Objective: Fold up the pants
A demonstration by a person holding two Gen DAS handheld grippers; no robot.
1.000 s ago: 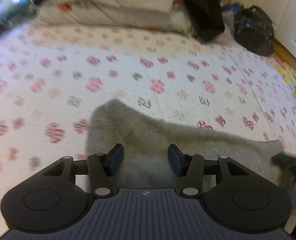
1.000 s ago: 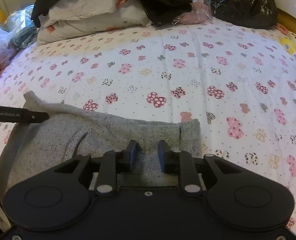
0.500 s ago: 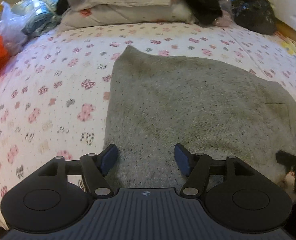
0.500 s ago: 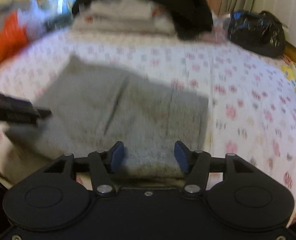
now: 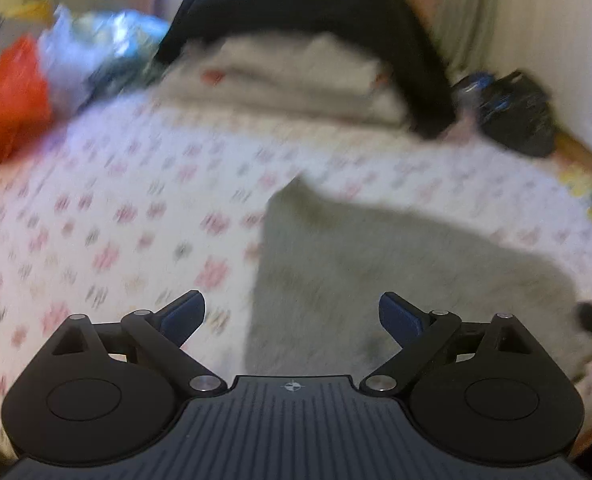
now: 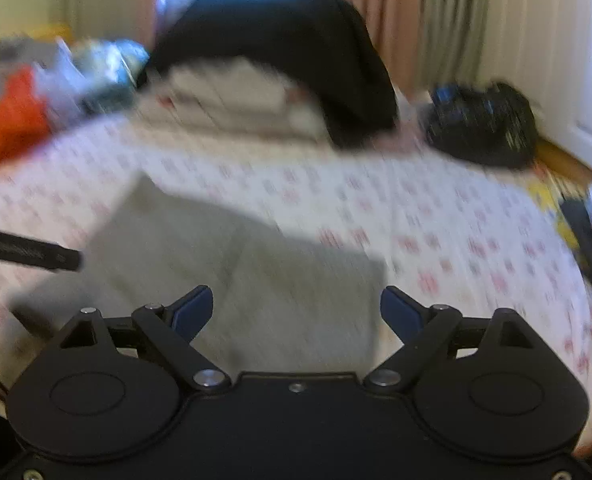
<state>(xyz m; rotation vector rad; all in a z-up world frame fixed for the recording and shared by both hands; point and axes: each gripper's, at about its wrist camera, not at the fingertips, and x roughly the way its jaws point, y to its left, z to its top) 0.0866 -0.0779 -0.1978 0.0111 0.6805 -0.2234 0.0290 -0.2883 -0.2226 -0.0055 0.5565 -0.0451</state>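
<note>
Both views blurred. The left gripper (image 5: 292,316) is hovering with its blue-padded jaws spread wide, gripping nothing; the folded grey knit pants (image 5: 395,280) are lying ahead of it, toward its right finger, on the white flower-printed bedsheet (image 5: 116,220). The right gripper (image 6: 296,312) is likewise gaping, unloaded, with the pants (image 6: 256,272) ahead between its fingers.
</note>
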